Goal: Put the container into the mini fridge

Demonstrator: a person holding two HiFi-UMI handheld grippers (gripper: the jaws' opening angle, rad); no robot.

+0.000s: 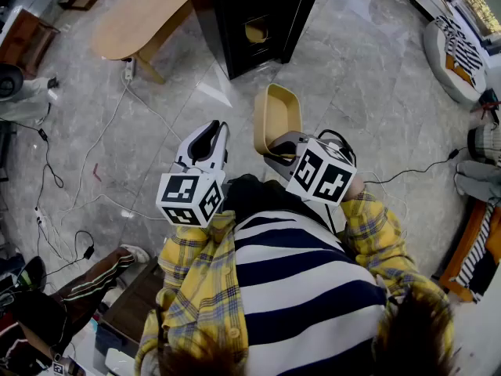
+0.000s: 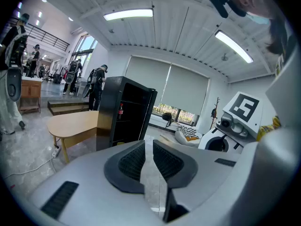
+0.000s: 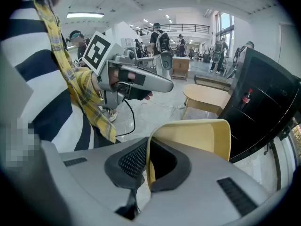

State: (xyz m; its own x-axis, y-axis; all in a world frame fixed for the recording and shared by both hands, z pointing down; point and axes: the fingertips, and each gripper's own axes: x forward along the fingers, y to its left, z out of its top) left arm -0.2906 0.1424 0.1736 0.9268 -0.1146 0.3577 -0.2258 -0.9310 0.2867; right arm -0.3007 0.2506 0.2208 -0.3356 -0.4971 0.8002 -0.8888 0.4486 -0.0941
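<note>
Between us and the black mini fridge [image 1: 258, 22] the marble floor [image 1: 352, 92] lies bare, giving the container [image 1: 282, 112] clamped in the right gripper [image 1: 272, 146] an open lane straight ahead. Left of that lane stands a wooden table [image 1: 145, 14], just beside the fridge, with a power strip [image 1: 129, 70] and cables [image 1: 100, 143] across the floor; a striped cushion [image 1: 458, 49] lies well apart on the right. We see a bottle [image 2: 121, 109] on a fridge shelf, taking up room there.

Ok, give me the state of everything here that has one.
container: empty, held up on edge
right tool: shut on the container's rim
left tool: open by a narrow gap, nothing in it
mini fridge: upright, door open
</note>
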